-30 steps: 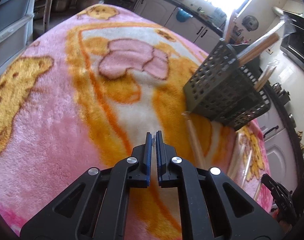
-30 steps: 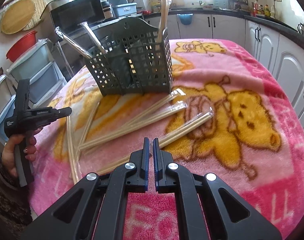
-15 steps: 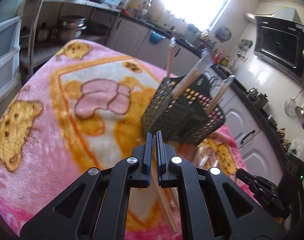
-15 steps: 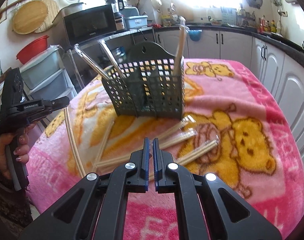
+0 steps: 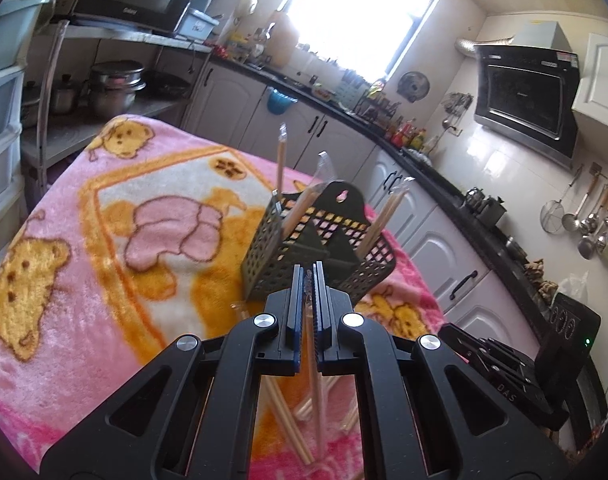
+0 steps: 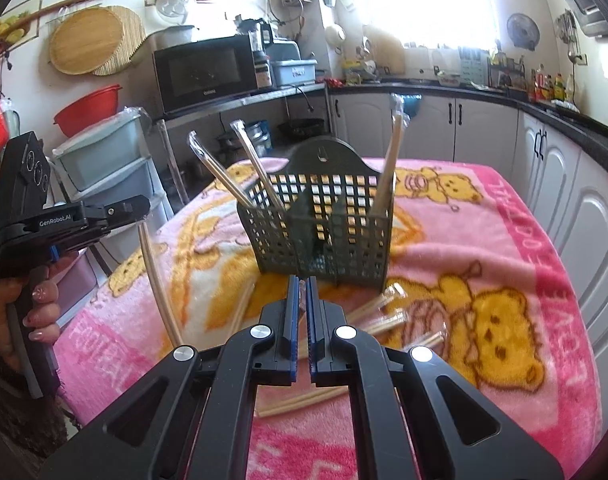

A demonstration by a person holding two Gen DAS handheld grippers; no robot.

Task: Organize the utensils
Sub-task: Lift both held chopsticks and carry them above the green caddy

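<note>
Wooden chopsticks [image 6: 160, 280] hanging near-vertical, top end clamped in left tool [image 6: 138, 206]; right tool [image 6: 300, 280] closed, empty.

One caddy [image 6: 323, 232], three wrapped chopstick pairs [image 6: 387, 168] inside (upright), two claws [image 6: 300, 312]

Fuzzy pink fleece blanket [image 6: 443, 240], matt perforated plastic caddy [image 6: 323, 236], pale wooden chopsticks [image 6: 387, 168] in glossy clear wrappers.

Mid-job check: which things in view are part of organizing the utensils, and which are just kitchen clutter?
Part of the job:
- green caddy
- wrapped chopsticks standing in it
- wrapped chopsticks loose on the blanket
- pair held in the left gripper
- right gripper, closed, nothing seen in it

Just lying about:
- microwave
- red basin
- pots
- hanging ladles
</note>
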